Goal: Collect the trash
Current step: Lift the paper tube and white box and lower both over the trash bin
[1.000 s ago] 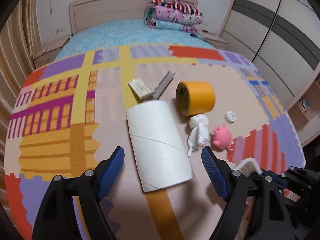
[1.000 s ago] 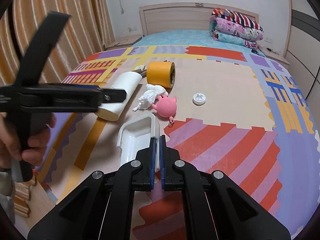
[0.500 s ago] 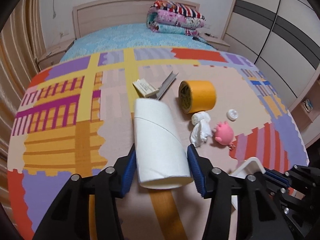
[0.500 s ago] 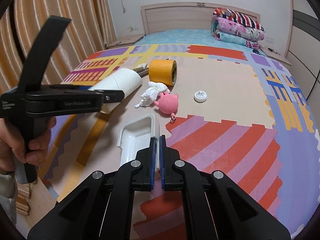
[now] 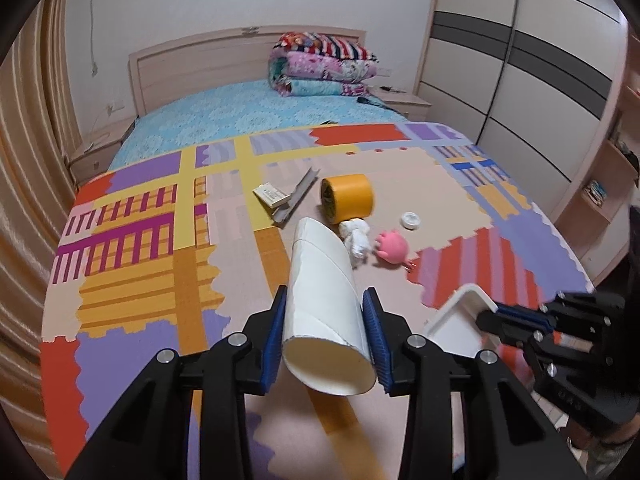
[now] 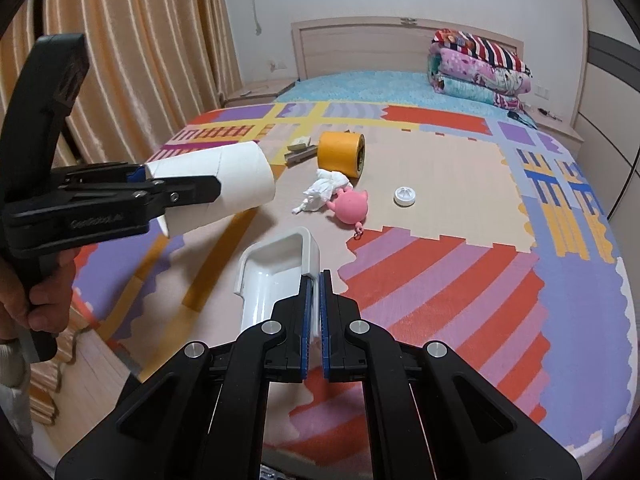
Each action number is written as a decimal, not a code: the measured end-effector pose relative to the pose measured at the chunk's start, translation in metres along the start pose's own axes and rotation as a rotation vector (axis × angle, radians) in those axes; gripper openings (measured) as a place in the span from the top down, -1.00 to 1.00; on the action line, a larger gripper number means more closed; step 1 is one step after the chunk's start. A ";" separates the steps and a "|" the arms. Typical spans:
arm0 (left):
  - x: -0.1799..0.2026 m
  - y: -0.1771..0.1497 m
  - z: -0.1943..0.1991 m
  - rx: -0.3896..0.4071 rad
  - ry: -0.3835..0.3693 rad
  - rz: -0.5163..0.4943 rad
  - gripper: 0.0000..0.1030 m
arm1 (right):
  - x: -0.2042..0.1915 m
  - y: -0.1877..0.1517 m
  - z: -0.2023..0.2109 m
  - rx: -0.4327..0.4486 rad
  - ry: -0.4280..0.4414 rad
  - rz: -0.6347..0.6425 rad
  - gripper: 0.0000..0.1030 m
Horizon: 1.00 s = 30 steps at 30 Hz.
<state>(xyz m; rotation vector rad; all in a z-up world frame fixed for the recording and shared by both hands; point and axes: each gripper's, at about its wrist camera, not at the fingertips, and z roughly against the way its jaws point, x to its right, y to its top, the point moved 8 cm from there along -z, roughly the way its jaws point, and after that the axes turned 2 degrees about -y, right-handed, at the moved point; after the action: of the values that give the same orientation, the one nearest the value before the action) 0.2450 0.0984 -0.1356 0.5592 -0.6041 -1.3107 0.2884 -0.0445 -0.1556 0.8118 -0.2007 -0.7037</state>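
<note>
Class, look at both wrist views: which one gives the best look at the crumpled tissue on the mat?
The right wrist view: the tissue lies in the open, whole, beside the pink toy. In the left wrist view the tissue is smaller, and the white tube hides its near edge.

The white cardboard tube is held clear of the mat between blue pads, tilted, its open end toward the left camera and its far end pointing at the other litter. A crumpled white tissue lies on the beige patch just in front of the orange tape roll and touches a pink pig toy; a small white cap sits apart to their right, and a small box and a grey strip lie behind the roll. A white plastic bin is gripped by its side wall, open side up.
</note>
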 end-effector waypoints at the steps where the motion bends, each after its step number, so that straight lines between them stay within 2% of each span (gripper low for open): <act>1: 0.003 -0.003 0.007 0.007 -0.002 -0.011 0.30 | -0.001 -0.001 0.004 0.005 0.001 0.003 0.91; 9: 0.023 -0.031 0.054 0.043 -0.041 -0.067 0.31 | -0.010 -0.011 0.034 0.034 0.018 0.025 0.91; 17: 0.041 -0.069 0.090 0.041 -0.078 -0.100 0.31 | -0.024 -0.036 0.058 0.026 0.041 0.065 0.91; 25: 0.059 -0.125 0.105 -0.018 -0.124 -0.101 0.30 | -0.037 -0.080 0.063 -0.046 0.073 0.090 0.91; 30: 0.070 -0.162 0.097 -0.095 -0.156 -0.106 0.30 | -0.042 -0.112 0.058 -0.112 0.087 0.089 0.91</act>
<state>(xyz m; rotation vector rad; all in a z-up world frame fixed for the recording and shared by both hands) 0.0738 -0.0022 -0.1704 0.4184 -0.6436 -1.4854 0.1770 -0.1055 -0.1928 0.7207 -0.1176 -0.5893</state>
